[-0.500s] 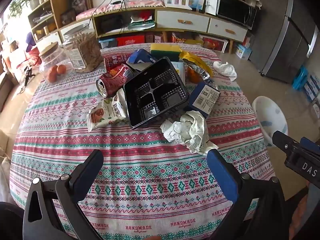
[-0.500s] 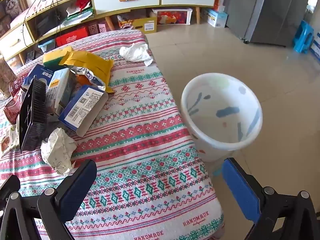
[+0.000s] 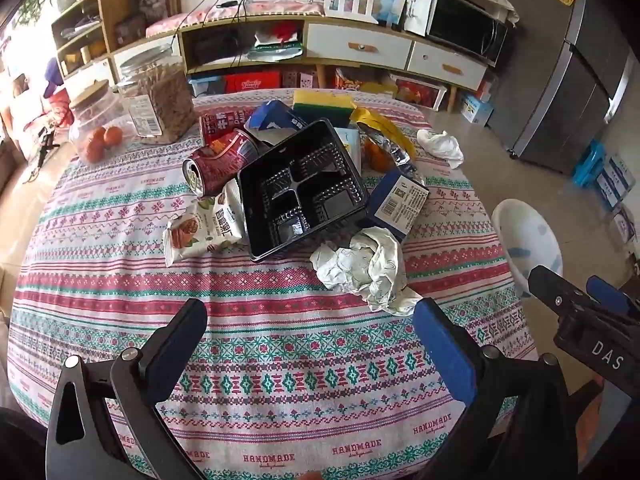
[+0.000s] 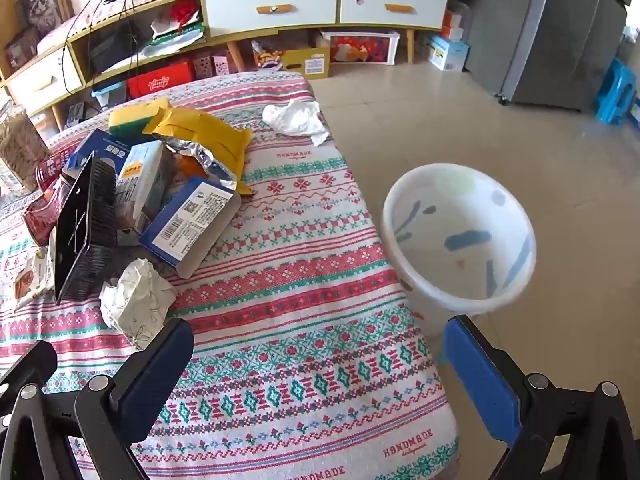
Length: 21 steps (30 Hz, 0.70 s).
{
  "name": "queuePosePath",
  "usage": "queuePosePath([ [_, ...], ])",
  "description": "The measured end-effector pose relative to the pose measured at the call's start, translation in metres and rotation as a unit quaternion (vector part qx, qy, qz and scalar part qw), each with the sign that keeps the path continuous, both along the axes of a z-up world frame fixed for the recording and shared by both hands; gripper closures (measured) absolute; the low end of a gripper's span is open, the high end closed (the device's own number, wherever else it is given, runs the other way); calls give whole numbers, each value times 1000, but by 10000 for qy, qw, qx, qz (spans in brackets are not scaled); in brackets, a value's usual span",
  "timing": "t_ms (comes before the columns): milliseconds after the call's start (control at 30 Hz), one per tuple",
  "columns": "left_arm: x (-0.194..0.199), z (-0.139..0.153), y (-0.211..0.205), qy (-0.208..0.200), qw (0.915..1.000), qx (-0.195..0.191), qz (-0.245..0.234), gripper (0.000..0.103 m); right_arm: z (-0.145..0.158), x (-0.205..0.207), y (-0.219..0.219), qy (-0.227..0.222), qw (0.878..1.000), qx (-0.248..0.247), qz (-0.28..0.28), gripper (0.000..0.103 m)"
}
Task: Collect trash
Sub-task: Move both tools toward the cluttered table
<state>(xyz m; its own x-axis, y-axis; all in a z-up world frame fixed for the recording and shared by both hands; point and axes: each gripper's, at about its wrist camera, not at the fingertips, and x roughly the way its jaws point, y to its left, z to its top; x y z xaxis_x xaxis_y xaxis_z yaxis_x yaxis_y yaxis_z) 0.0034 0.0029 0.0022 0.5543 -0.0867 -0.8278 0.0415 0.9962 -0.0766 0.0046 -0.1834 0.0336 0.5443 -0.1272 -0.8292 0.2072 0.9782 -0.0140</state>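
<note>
Trash lies piled mid-table: a black plastic tray, a red can, a snack packet, a blue carton, a crumpled paper ball and a white tissue. My left gripper is open and empty, above the cloth just short of the paper ball. My right gripper is open and empty over the table's right edge; the paper ball lies by its left finger. A white bin stands on the floor right of the table.
Two jars stand at the table's far left. A yellow foil bag and a sponge sit behind the pile. A low cabinet and a fridge stand beyond. The right gripper's body shows at the left view's edge.
Both grippers have shifted slightly forward toward the pile. Nothing was grasped or moved.
</note>
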Motion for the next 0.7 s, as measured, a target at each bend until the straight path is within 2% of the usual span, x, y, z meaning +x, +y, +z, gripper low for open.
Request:
queuePosePath([
  [700, 1, -3, 6, 26, 10000, -51, 41, 0, -3, -1, 2, -48, 9999, 38, 116, 0],
])
